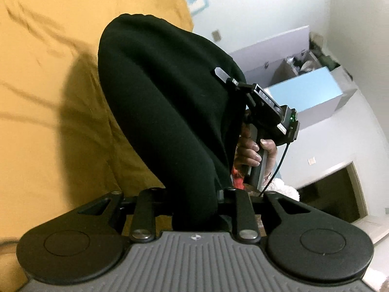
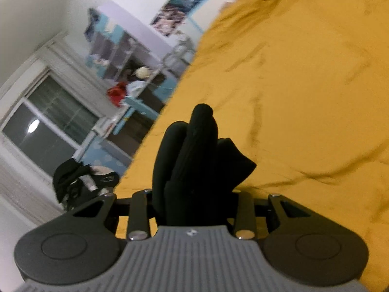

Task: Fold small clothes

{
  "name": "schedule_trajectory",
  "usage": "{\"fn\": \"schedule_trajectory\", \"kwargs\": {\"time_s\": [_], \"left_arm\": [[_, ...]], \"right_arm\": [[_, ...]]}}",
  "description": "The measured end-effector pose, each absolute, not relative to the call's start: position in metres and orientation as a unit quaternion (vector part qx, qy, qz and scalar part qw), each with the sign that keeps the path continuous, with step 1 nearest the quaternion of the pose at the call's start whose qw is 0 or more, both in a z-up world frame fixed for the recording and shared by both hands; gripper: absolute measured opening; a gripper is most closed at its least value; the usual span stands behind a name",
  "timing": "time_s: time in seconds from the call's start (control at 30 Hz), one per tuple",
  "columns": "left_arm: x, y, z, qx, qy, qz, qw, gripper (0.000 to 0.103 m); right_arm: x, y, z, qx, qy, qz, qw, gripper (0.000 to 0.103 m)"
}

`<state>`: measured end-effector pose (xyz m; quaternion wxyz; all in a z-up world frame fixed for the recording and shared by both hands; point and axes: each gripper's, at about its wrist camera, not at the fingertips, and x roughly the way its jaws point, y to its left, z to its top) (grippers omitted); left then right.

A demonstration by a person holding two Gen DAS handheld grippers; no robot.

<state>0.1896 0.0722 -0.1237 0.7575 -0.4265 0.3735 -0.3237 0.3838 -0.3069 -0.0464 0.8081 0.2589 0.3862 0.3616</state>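
One mustard-yellow bedspread (image 2: 304,85) fills most of both views, creased and wrinkled, and everything else can be placed against it. Beyond its far edge in the right wrist view stand a white wall, a window (image 2: 46,124) with a pale frame, a set of shelves (image 2: 121,48) crowded with small items, and pictures (image 2: 175,12) pinned up on the wall; their details are too blurred to read. A dark heap (image 2: 80,180) lies on the floor below the window, just off the bedspread's near corner. In the left wrist view, past the bedspread's edge, are a white wall, a pale blue and grey cabinet (image 1: 313,87) and a dark doorway (image 1: 333,189).

Both claws hold one black garment (image 1: 170,102) lifted above the bedspread, where it casts a shadow. The left claw (image 1: 194,209) is closed on a thick bunch of the cloth, its fingertips buried in the fabric. The right claw (image 2: 194,194) is likewise clamped on a bundled fold of the same garment, which sticks up between its fingers. Seen from the left wrist, the right claw bites the garment's far edge, with the person's hand (image 1: 252,150) wrapped around its grip. Faint letters show on that tool's body, too small to read.
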Motion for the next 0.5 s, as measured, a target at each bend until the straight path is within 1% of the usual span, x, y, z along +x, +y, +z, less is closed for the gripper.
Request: {"fn": "schedule_trajectory", "kwargs": {"time_s": [0.13,0.23,0.37,0.43,0.5], "left_arm": [[0.170,0.124,-0.100,-0.420,0.343,-0.292,0.788,0.028],[0.156,0.159,-0.092,-0.417,0.331,-0.255,0.807,0.028],[0.141,0.196,-0.100,-0.411,0.330,-0.211,0.823,0.029],[0.137,0.213,-0.116,-0.417,0.339,-0.190,0.822,0.029],[0.141,0.226,-0.146,-0.434,0.356,-0.170,0.810,0.029]], "right_arm": [[0.390,-0.240,-0.023,0.247,0.371,0.406,0.798,0.031],[0.403,-0.177,-0.020,0.247,0.368,0.439,0.782,0.031],[0.429,-0.096,-0.044,0.255,0.382,0.469,0.754,0.031],[0.441,-0.063,-0.065,0.249,0.396,0.472,0.747,0.031],[0.455,-0.034,-0.095,0.236,0.420,0.465,0.743,0.031]]}}
